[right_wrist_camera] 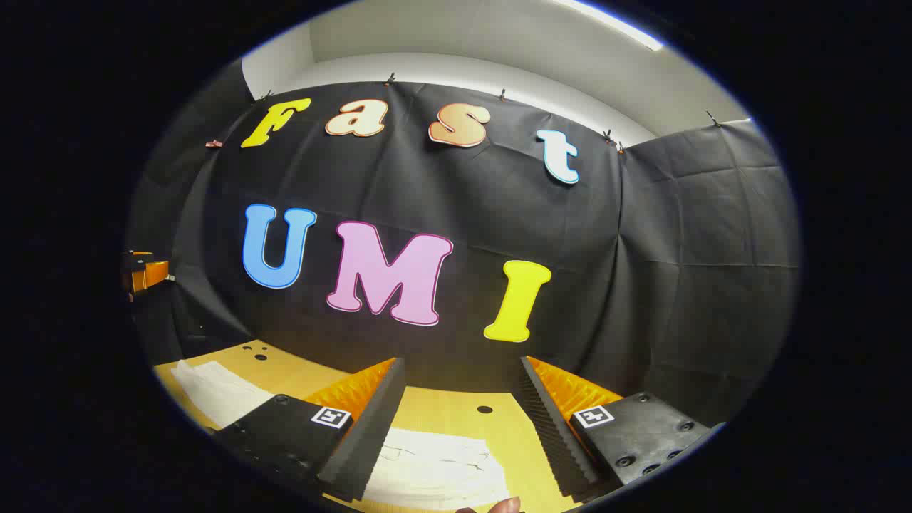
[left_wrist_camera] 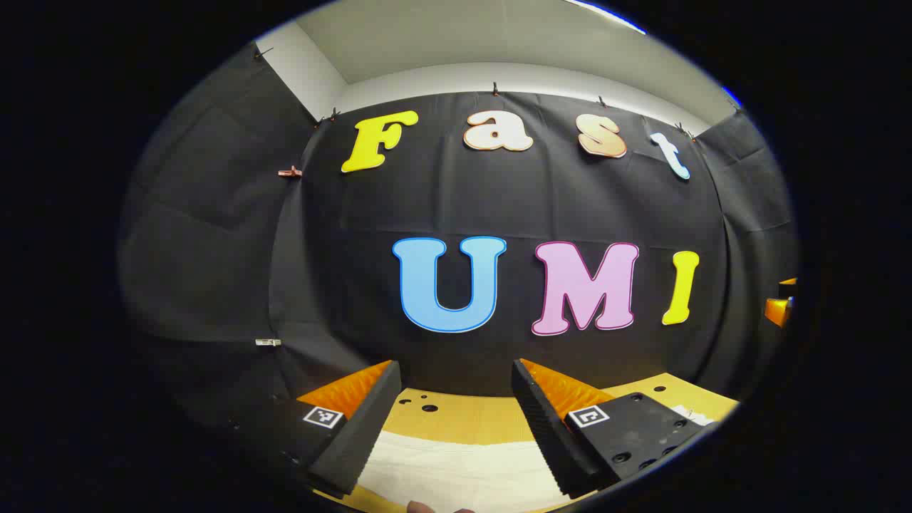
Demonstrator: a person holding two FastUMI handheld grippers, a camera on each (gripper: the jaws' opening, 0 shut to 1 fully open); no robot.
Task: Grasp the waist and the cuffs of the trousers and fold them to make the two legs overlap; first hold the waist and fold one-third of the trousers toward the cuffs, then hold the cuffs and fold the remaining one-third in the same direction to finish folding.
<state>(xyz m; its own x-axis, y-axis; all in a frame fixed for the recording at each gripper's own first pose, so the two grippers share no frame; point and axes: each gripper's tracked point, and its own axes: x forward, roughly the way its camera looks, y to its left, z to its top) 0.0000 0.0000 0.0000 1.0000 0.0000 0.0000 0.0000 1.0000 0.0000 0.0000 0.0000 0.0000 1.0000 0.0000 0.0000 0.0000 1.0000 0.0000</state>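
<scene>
Both hand-held grippers, left (left_wrist_camera: 456,427) and right (right_wrist_camera: 456,427), are released, hovering above white trousers (left_wrist_camera: 456,474) on the bench (left_wrist_camera: 463,417), cloth at six o'clock.

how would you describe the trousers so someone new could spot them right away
Start at the yellow tabletop in front of the black cloth wall. The trousers are the white fabric lying flat on it, seen between the open fingers of the right gripper and the left gripper. They are the only pale, soft thing on the wood.
</scene>
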